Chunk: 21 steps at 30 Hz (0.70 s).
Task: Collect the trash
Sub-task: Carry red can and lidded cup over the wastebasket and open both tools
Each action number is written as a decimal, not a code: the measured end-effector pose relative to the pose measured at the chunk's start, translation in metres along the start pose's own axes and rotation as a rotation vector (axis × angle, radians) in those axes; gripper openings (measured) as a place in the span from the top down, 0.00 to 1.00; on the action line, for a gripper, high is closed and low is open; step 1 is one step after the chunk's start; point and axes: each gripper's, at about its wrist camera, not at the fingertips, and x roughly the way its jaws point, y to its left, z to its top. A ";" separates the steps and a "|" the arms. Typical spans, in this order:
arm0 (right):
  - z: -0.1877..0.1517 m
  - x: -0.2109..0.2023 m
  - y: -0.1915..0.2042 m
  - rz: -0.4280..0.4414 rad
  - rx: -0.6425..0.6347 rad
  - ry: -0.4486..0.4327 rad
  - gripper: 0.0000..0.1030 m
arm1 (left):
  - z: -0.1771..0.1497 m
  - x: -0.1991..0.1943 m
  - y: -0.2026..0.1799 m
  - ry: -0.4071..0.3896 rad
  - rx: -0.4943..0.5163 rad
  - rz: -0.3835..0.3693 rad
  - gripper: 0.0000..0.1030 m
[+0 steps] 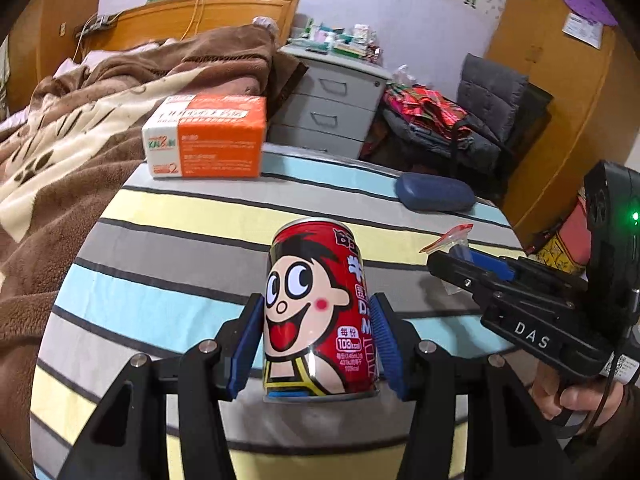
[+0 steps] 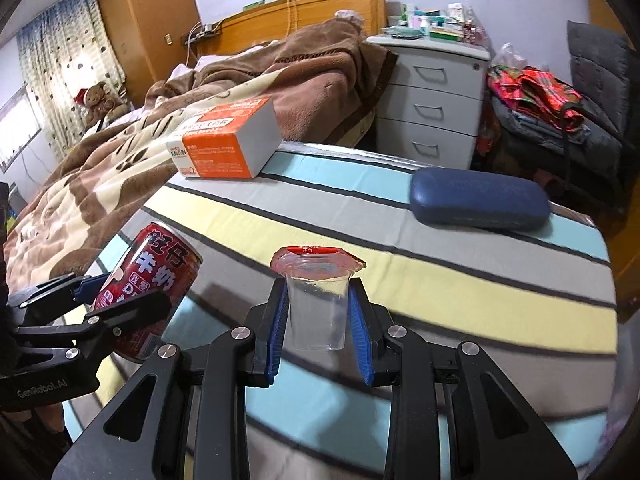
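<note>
Red metal drink can (image 1: pixel 316 312) stands between the blue pads of the left gripper (image 1: pixel 318 344), long axis upright and roughly square to the fingers; the jaws are narrowed onto its sides, a pad against each flank, so the can is held. In the right wrist view the same can leans to the right, top outward, and appears clear of the striped bedspread (image 2: pixel 440 280).

Clear plastic cup (image 2: pixel 316 308) with a red peel-back lid sits mouth up in the right gripper (image 2: pixel 320 336); the jaws are drawn in close and both pads bear on its thin walls. The cup is upright and appears lifted off the cloth, though the gap under it cannot be confirmed.

Relation: each piece of trash is already in its own claw, straight ahead of it, the can to the left of the cup, the two grippers near but apart. No bin or bag shows in either view, so which way the carry should go cannot be told.

Room for moving: the orange-and-white box (image 2: pixel 228 144) lies near the far edge by the brown blanket (image 2: pixel 120 160); the dark blue glasses case (image 2: pixel 480 200) lies far right, near the edge. Both are well apart from the grippers. The grey drawer unit (image 2: pixel 436 100) stands beyond the bedspread's far edge.

Judgement: the thin cup may buckle under a firm squeeze.
</note>
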 end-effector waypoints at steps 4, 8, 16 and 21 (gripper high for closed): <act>-0.012 -0.023 -0.005 -0.025 0.026 -0.024 0.70 | -0.008 -0.016 -0.020 -0.011 0.025 -0.030 0.46; -0.026 -0.046 -0.013 -0.052 0.058 -0.048 0.70 | -0.018 -0.033 -0.045 -0.033 0.065 -0.048 0.46; -0.056 -0.095 -0.033 -0.109 0.145 -0.122 0.70 | -0.040 -0.058 -0.099 -0.064 0.155 -0.100 0.46; -0.072 -0.117 -0.041 -0.154 0.186 -0.158 0.70 | -0.052 -0.068 -0.129 -0.069 0.201 -0.146 0.46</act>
